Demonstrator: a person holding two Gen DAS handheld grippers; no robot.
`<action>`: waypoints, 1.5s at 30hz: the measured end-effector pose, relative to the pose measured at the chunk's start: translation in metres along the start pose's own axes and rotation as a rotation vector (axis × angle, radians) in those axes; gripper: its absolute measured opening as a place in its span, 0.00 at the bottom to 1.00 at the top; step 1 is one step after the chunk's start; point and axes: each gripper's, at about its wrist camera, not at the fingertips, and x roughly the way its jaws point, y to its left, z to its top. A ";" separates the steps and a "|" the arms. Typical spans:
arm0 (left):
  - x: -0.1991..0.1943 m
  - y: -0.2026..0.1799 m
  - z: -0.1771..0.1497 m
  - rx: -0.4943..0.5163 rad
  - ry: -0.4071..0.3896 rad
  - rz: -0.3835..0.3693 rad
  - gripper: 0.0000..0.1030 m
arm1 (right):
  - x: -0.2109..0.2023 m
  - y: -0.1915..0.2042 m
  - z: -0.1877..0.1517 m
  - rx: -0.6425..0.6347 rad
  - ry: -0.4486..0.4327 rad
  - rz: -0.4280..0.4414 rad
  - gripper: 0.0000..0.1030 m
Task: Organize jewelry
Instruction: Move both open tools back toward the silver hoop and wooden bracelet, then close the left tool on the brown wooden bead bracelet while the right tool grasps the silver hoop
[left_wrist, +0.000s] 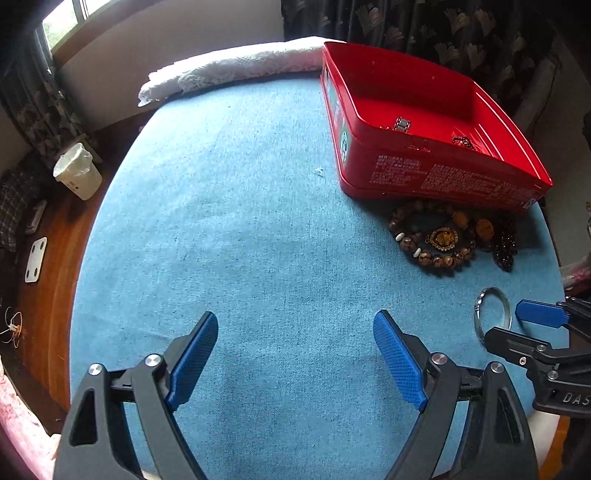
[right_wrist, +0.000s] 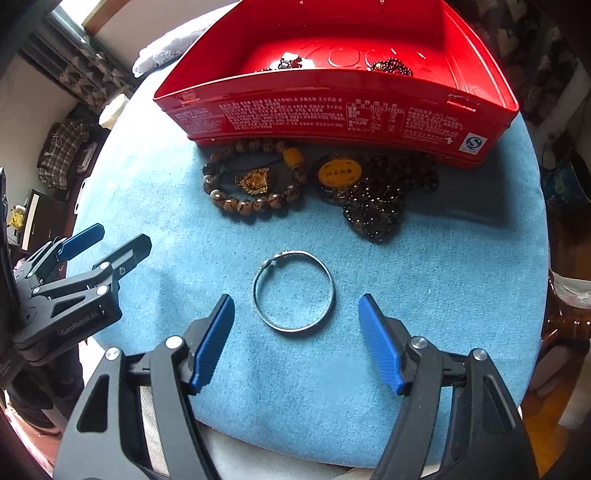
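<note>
A red tin box (right_wrist: 332, 107) stands on the blue cloth table top (right_wrist: 443, 277), with some jewelry inside (right_wrist: 291, 61). In front of it lie a brown bead bracelet (right_wrist: 255, 205), a gold pendant (right_wrist: 255, 181), an amber disc (right_wrist: 339, 173) and a dark bead string (right_wrist: 376, 206). A silver bangle (right_wrist: 293, 291) lies flat on the cloth, just ahead of my open right gripper (right_wrist: 295, 306). My left gripper (left_wrist: 295, 325) is open and empty over bare cloth, left of the box (left_wrist: 424, 162) and the bangle (left_wrist: 493, 314). The right gripper (left_wrist: 513, 325) shows at the left view's right edge.
A white lace cloth (left_wrist: 229, 70) lies along the table's far edge. The round table drops to a wooden floor on the left, with a white bin (left_wrist: 77, 173) below. Dark curtains hang behind the box.
</note>
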 end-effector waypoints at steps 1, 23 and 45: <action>0.000 0.001 0.000 -0.002 0.001 -0.002 0.82 | 0.002 0.000 0.001 0.002 0.003 0.000 0.62; 0.000 -0.003 0.007 0.005 -0.004 -0.033 0.82 | -0.003 -0.009 0.002 0.027 -0.010 -0.084 0.46; 0.038 -0.049 0.063 0.016 0.070 -0.149 0.58 | -0.034 -0.057 0.000 0.106 -0.055 -0.040 0.46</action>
